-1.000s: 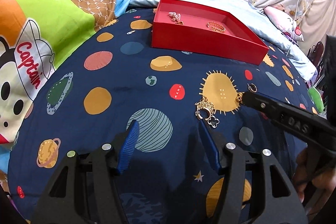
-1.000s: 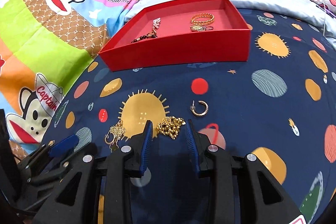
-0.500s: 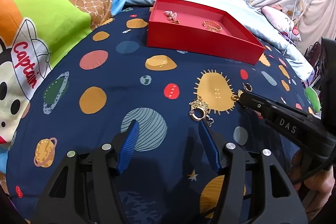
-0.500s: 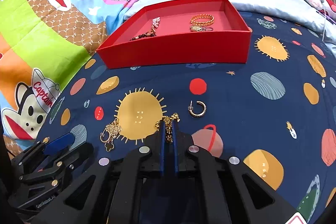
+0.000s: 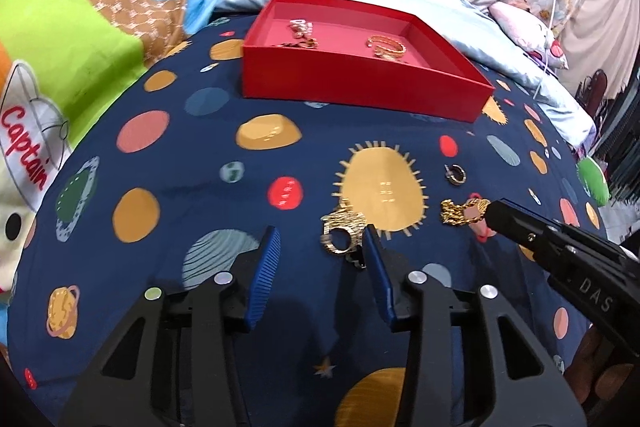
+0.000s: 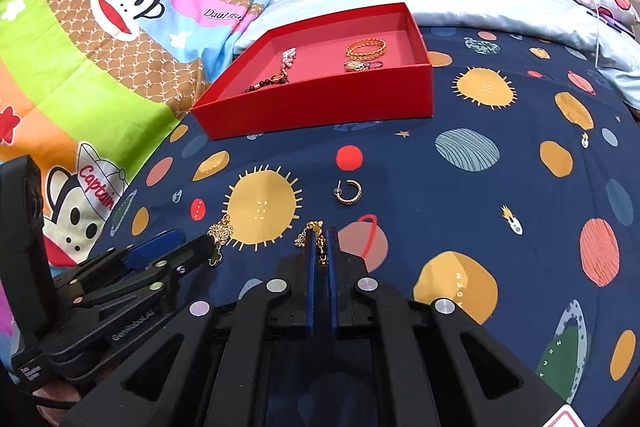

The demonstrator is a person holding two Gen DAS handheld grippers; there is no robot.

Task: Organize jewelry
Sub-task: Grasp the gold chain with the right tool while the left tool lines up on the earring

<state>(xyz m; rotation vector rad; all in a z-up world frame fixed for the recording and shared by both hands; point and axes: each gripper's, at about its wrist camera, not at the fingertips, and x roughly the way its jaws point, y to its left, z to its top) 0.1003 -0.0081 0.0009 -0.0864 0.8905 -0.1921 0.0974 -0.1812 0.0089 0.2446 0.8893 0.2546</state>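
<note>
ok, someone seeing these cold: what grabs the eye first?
The red tray at the back of the planet-print bedspread, with a gold bangle and beaded pieces inside. Nearer, the right gripper is shut on a gold chain; the left gripper has been closing beside a gold clover piece.

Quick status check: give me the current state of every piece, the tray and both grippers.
Red cardboard tray: open, holding a gold bangle and beaded pieces.
Gold chain necklace: pinched, bunched on the bedspread.
Gold hoop earring: loose on the bedspread.
Gold clover-charm piece: on the bedspread, against one left finger.
Right gripper: shut on the chain.
Left gripper: open, jaws just closing.
</note>
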